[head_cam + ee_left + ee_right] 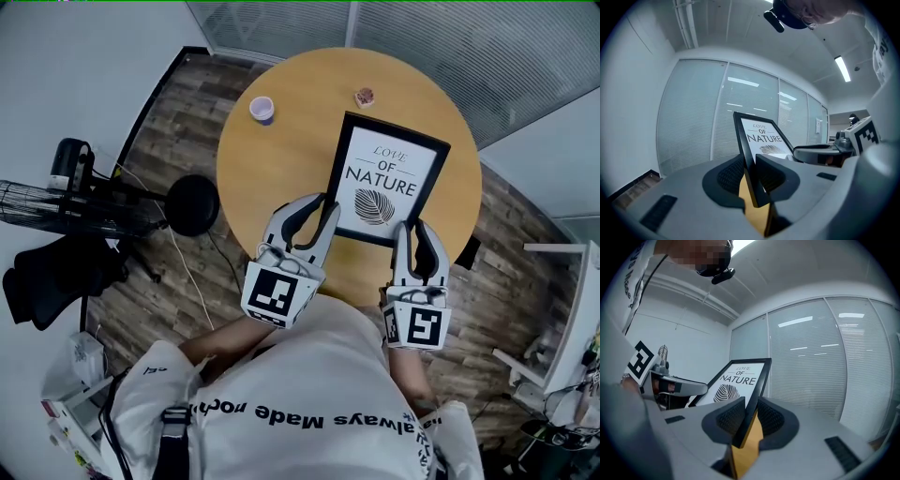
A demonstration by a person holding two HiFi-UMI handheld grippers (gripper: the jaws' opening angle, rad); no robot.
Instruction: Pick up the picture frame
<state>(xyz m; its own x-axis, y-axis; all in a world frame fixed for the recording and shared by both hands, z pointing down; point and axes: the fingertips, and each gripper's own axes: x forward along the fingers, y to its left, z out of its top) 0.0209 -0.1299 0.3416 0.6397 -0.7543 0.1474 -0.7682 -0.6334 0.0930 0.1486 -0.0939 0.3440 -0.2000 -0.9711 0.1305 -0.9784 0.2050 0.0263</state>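
**Two-handed grasp of a thin, flat object.** The picture frame (386, 178), black-bordered with a "LOVE OF NATURE" leaf print, is on the right half of the round wooden counter (281, 159), one short edge towards the person. The left gripper (319, 202) takes the near-left corner and the right gripper (413, 230) the near-right corner. A hold at both corners of one edge probably keeps the wide panel from swinging or twisting as it is raised. Gripping the border rather than the face keeps pressure off the print.

**Head view.** This view gives the layout. A small cup (262, 109) and a small brown object (364, 97) stand near the far rim, well apart from the frame and, by judgement, out of the way of a lift. It does not show whether the fingers actually bear on the frame.

**Left gripper view.** The frame's left border passes edge-on between the two fingers (729, 176), which are set narrow and hold it from both sides. Bare wood of the counter shows in the gap below.

**Right gripper view.** The arrangement is mirrored: the fingers (774, 420) are closed in on the right border, again with wood showing beneath.

Each gripper view also shows the opposite gripper across the print, and a glazed partition (825, 362) behind that the head view barely includes. No view settles whether the frame is already clear of the counter.
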